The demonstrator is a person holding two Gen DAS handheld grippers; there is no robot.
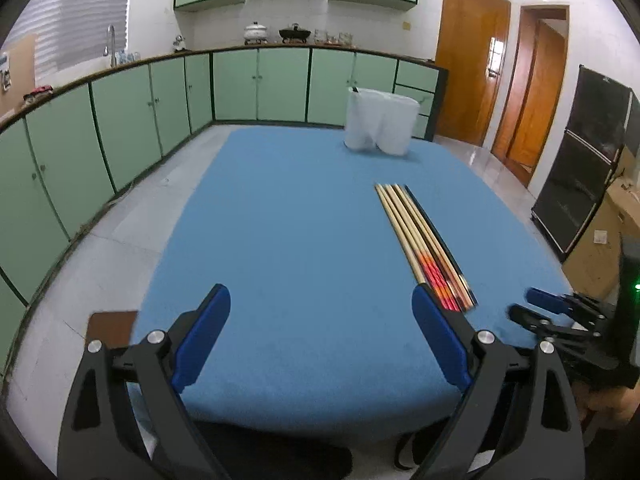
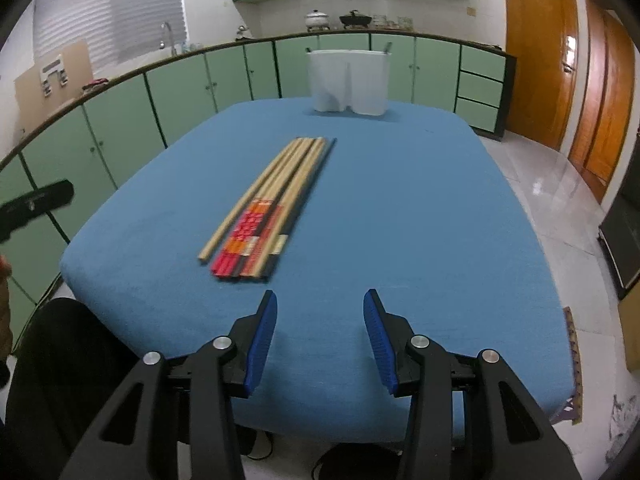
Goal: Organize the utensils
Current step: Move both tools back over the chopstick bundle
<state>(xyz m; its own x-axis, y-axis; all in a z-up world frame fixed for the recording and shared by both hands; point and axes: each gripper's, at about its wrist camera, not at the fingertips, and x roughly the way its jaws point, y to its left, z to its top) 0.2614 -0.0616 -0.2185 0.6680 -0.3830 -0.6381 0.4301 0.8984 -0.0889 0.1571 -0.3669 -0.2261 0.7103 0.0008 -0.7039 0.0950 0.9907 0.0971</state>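
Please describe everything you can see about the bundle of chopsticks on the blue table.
The chopsticks lie flat in one tight row on the blue cloth, side by side and nearly parallel. Most look like pale wood or bamboo; several have red and orange patterned handle ends, and one at the edge is dark, almost black. The thick ends point toward the cameras, the thin tips toward the white holder at the far edge. Nothing else touches them; both tools stand open and apart from them.
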